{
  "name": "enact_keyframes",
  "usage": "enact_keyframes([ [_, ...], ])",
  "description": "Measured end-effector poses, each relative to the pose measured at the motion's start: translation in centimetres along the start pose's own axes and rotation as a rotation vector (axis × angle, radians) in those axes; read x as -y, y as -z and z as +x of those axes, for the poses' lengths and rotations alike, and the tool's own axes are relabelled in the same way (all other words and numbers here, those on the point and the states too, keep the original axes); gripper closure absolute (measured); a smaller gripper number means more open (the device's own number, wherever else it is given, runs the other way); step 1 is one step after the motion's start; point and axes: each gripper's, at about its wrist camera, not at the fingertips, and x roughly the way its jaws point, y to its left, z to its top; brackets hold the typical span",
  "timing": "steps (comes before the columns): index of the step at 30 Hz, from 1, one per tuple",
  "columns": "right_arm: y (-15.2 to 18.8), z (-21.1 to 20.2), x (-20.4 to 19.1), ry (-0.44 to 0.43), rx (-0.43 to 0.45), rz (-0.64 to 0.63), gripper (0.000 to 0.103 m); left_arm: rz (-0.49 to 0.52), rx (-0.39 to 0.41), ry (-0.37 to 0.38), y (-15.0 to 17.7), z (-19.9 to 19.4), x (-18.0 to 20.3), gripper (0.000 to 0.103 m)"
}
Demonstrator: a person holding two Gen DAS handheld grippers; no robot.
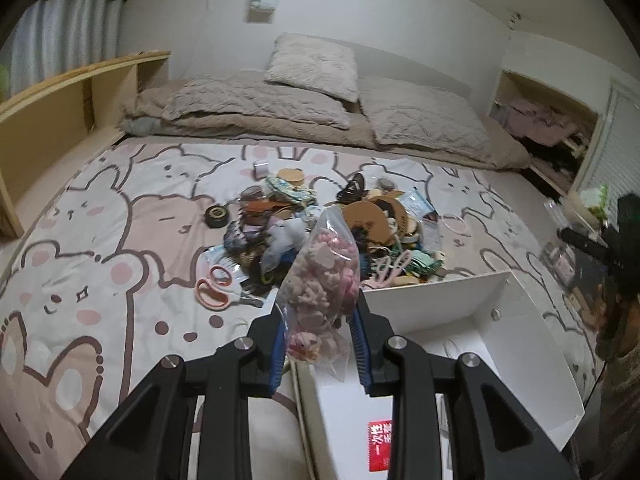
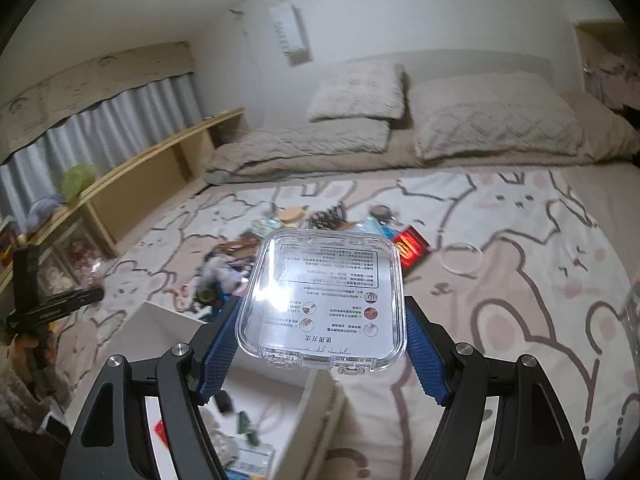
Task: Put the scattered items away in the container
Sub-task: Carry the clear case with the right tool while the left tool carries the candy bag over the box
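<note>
Scattered items (image 1: 320, 216) lie heaped in the middle of the bed (image 1: 120, 208), on a sheet printed with cartoon bears and rabbits; the heap is so tangled that few pieces can be told apart, though orange-handled scissors (image 1: 214, 286) at its near left edge, a dark roll of tape (image 1: 218, 216) to the left, and a thin ring (image 1: 456, 225) to the right stand out. White container (image 1: 532, 344) sits on the bed just in front of the heap, its near part cut off by the frame edge and by the tool arms, so its contents are mostly hidden; the right wrist view shows a few small blurred things inside. Left tool (image 1: 320, 332) is clamped on a clear plastic bag (image 1: 324, 280) of pinkish small pieces, too bunched to identify, held up over the near left wall of the container. Right tool (image 2: 324, 344) grips a flat clear plastic case (image 2: 324, 300) by its sides, above the container's right edge; printed text on the case reads upside down and is too small to make out. The case blocks much of the heap in that view, and the picture there is blurred. Pillows (image 1: 316, 66) and folded bedding lie at the head of the bed.
</note>
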Motion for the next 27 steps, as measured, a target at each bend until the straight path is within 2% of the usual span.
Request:
enact_keyframes([
  [8,0.4,-0.4,-3.7,-0.063,-0.082,-0.095,0.026,0.077,-0.055,0.047,0.3,0.2,3.5,0.074],
  [14,2.1,-0.1,-5.6,-0.104,-0.171,-0.139,0.026,0.055,-0.099,0.100,0.8,1.0,4.6,0.074],
  [20,3.9,0.3,-7.3,-0.128,-0.267,-0.208,0.026,0.063,-0.142,0.114,1.6,1.8,5.8,0.074],
  [27,5.9,1.0,-9.0,-0.148,-0.377,-0.276,0.026,0.089,-0.235,0.107,2.8,3.8,7.2,0.074],
])
